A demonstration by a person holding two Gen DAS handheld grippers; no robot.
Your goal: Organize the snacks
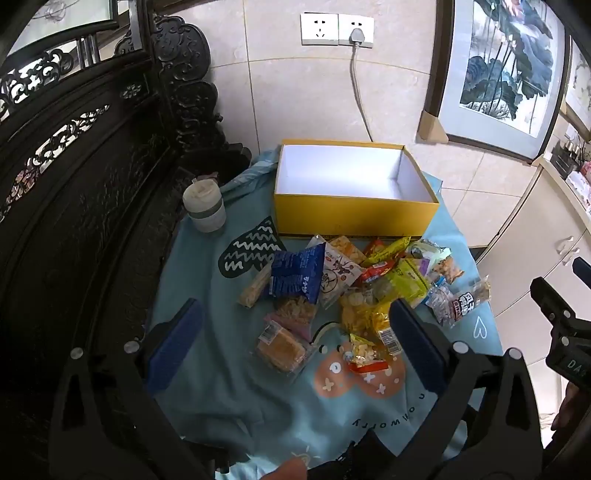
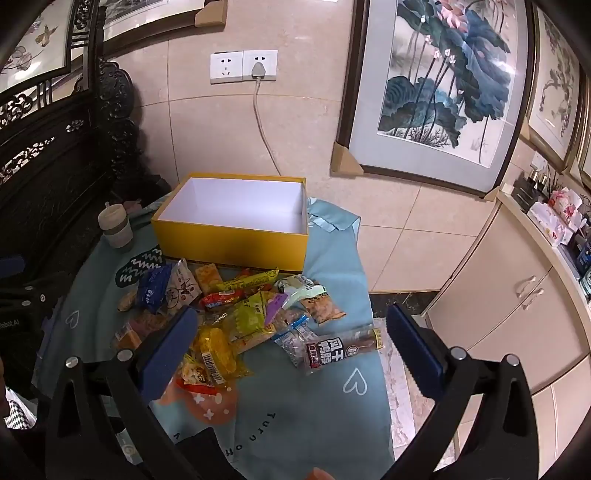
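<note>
Snacks point(image 1: 354, 291) lie in a loose heap on a surface draped with a soft, pale blue cloth point(image 1: 258, 398) printed with hearts, lettering and an orange cartoon shape. The packets are mostly crinkly film: a glossy blue pouch point(image 1: 295, 275), a white sachet with dark line drawing point(image 1: 338, 275), several yellow wrappers, and clear plastic around a square, golden brown cake point(image 1: 280, 349). At the heap's right edge a long transparent pack with bold white characters on black point(image 2: 338, 350) lies apart from the others, flat on the cloth.

Just behind the heap stands a rectangular cardboard box point(image 1: 354, 218), yellow outside with a matte white lining, lidless and empty. To its left is a squat cream cup point(image 1: 204, 206) with a grey band. Dark wood furniture with pierced carving point(image 1: 74, 147) rises on the left; the wall behind is smooth beige tile with a white double socket point(image 1: 337, 28) and a plugged cable.

The left hand-held gripper point(image 1: 295, 339) hovers over the near side of the heap, its blue ribbed pads spread wide, gripping nothing. The right hand-held gripper point(image 2: 291, 347) hangs above the heap's right part, equally spread and empty, the long transparent pack lying below between its fingers.
</note>
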